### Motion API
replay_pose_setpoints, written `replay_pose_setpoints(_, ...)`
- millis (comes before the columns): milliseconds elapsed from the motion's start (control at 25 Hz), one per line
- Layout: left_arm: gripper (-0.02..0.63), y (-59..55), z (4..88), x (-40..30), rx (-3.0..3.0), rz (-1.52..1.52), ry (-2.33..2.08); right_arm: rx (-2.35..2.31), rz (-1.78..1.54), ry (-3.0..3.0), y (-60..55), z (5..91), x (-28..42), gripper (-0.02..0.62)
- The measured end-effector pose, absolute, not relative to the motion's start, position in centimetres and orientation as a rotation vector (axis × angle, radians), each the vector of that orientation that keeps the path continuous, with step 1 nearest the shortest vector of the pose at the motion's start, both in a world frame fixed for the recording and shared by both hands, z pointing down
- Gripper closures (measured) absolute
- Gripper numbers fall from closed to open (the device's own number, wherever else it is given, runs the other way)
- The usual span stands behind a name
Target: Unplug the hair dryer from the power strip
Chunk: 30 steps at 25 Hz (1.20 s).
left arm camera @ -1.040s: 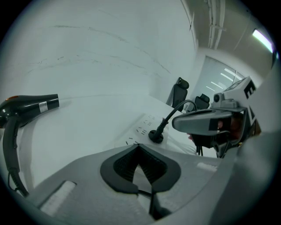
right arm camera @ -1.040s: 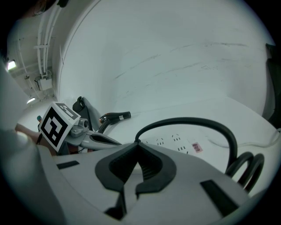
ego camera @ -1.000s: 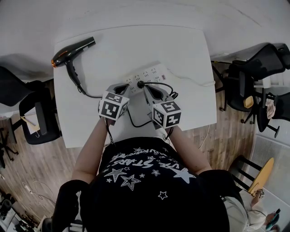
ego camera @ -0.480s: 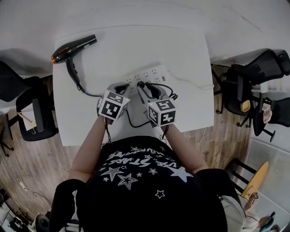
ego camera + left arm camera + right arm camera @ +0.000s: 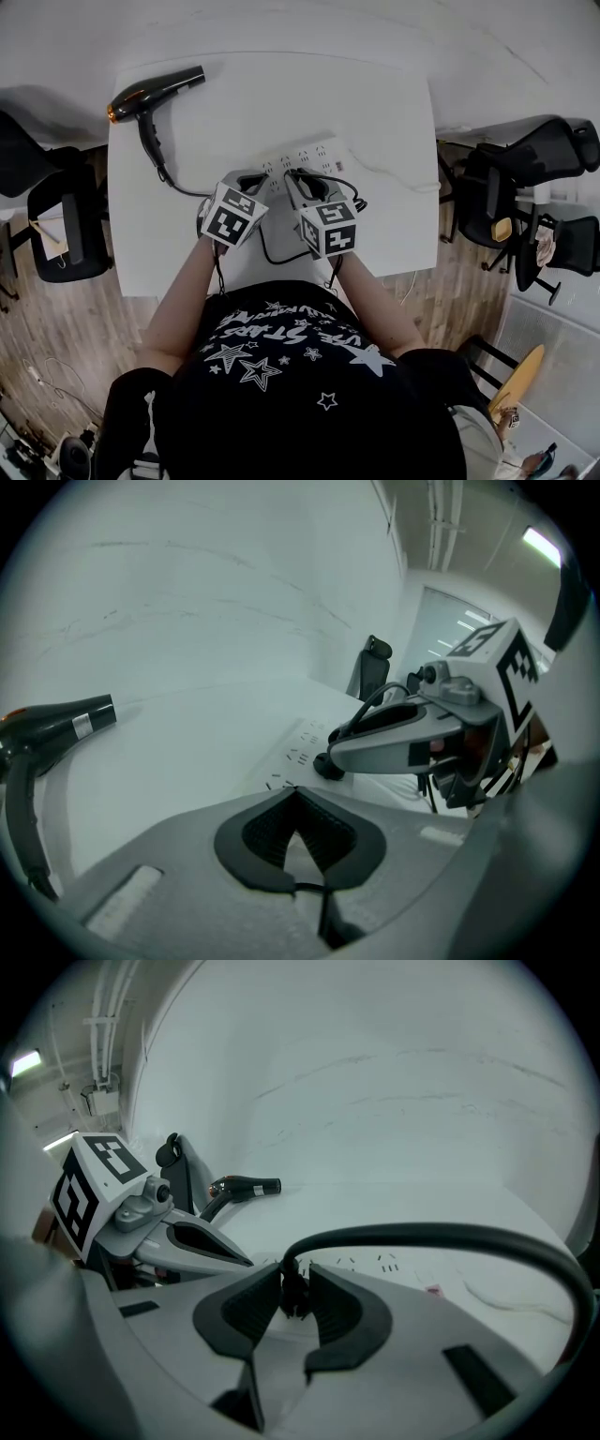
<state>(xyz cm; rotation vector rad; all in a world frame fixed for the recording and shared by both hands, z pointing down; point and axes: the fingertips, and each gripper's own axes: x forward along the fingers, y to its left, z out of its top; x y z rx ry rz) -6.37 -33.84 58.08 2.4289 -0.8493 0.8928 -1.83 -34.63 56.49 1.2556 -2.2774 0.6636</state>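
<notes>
The right gripper (image 5: 295,1279) is clenched on the black plug (image 5: 293,1305). Its jaws have just been closing, and the plug now sits squeezed between the pads, with its cord (image 5: 422,1234) arching off toward the right of that gripper's view. The left gripper (image 5: 296,791) is clamped shut on nothing, with its tips at the near end of the white power strip (image 5: 314,155). It seems meant to pin the strip down, though contact cannot be confirmed.

The step in hand looks like securing the plug just before the pull, since the plug is seated in its socket near the middle of the head view. The next move probably calls for a straight pull away from the strip's face while the left gripper braces the strip so it does not lift or slide.

Both forearms reach up from the bottom of the head view, side by side. The grippers slant down onto the strip with their marker cubes facing up. The hair dryer (image 5: 150,94) lies at the upper left of the counter (image 5: 375,103), well apart from the strip.
</notes>
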Motion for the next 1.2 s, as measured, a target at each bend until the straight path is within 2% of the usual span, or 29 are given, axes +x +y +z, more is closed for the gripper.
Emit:
replay_pose_setpoints(360,0.598,-33.4,58.3,-6.1,2.492,1.071,-0.831,1.188,0.679,-2.347,-34.6,56.7,-1.9,0.499)
replay_pose_setpoints(640,0.598,-33.4,58.4,-5.9,2.504,1.134,-0.826,1.27,0.967,-2.375,-34.7,56.9,-1.3,0.488)
replay_pose_setpoints(960,0.598,-33.5,58.4,-5.9,2.513,1.151,-0.816,1.221,0.383,-2.238,-34.1,56.2,-2.1,0.515)
replay_pose_setpoints(1200,0.598,-33.6,58.6,-5.7,2.525,1.212,-0.809,1.166,0.328,-2.239,-33.7,56.1,-2.1,0.517)
